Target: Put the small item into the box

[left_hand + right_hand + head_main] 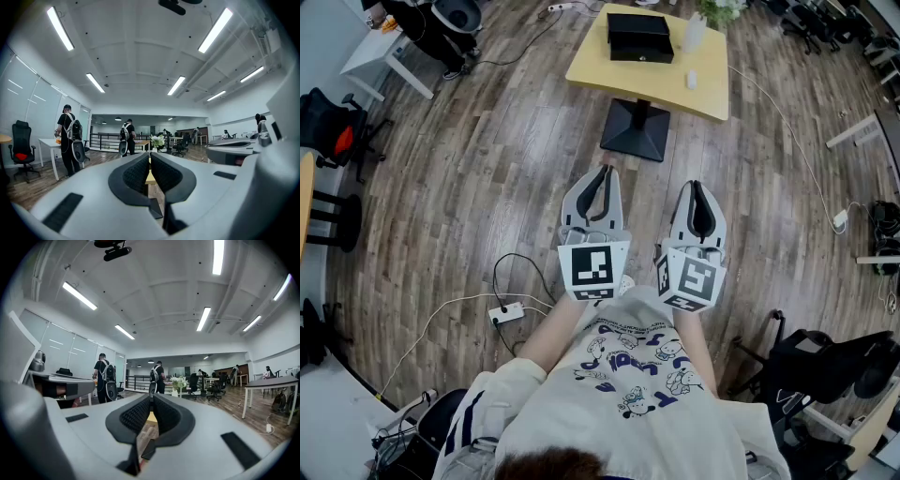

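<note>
A black box (pixel 639 36) lies on the yellow table (pixel 598 66) far ahead of me. The small white item (pixel 692 80) rests near the table's right front edge, and a white vase with a plant (pixel 696 28) stands beside the box. My left gripper (pixel 603 172) and right gripper (pixel 695 186) are held side by side at waist height, level, pointing at the table and well short of it. Both are shut with nothing between the jaws. In the gripper views, a yellow sliver of the table (pixel 150 177) shows behind the closed jaws of the left gripper (pixel 150 155) and the right gripper (pixel 151 399).
The table stands on a black pedestal base (pixel 636 129). A power strip with cables (pixel 508 312) lies on the wooden floor at my left. Black chairs (pixel 333 127) stand at the left, another chair (pixel 825 361) at the right. Two people with backpacks (pixel 70 136) stand by a far desk.
</note>
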Demonstrator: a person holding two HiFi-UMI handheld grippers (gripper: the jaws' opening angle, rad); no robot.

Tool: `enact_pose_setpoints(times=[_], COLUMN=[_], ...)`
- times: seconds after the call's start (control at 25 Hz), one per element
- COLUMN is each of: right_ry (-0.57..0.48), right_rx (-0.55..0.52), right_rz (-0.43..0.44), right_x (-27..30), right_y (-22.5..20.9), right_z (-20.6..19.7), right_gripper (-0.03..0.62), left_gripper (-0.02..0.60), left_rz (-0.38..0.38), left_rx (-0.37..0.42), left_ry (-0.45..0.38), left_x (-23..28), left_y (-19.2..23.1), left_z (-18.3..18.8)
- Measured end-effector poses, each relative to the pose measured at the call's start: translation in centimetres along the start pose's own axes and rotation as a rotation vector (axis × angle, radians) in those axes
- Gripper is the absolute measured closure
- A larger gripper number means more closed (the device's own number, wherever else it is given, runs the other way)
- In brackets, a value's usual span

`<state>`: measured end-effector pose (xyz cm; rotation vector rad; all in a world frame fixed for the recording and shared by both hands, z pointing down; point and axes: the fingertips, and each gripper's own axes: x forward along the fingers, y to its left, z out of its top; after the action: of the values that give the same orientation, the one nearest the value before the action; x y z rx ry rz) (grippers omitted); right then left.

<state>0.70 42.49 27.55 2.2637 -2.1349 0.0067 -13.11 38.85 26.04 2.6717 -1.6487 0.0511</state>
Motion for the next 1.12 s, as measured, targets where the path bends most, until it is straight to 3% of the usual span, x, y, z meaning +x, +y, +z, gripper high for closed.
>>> enact_pose_setpoints(times=[0.8, 1.12], right_ry=[0.012, 0.039], right_rx=[0.024, 0.046], right_rz=[0.025, 0.039], right_x=[1.5, 4.3], right_y=[-2.3, -3.2], right_z=[-1.4, -2.4], right_gripper=[0.551, 0.549], left_gripper=[0.557, 0.557], left_rz=[0.039, 0.046], left_rx=[-0.009, -0.014], left_ry=[0.027, 0.048], left_x=[1.5, 4.3], left_y=[-1.2, -1.1], left_z=[-1.5, -2.3])
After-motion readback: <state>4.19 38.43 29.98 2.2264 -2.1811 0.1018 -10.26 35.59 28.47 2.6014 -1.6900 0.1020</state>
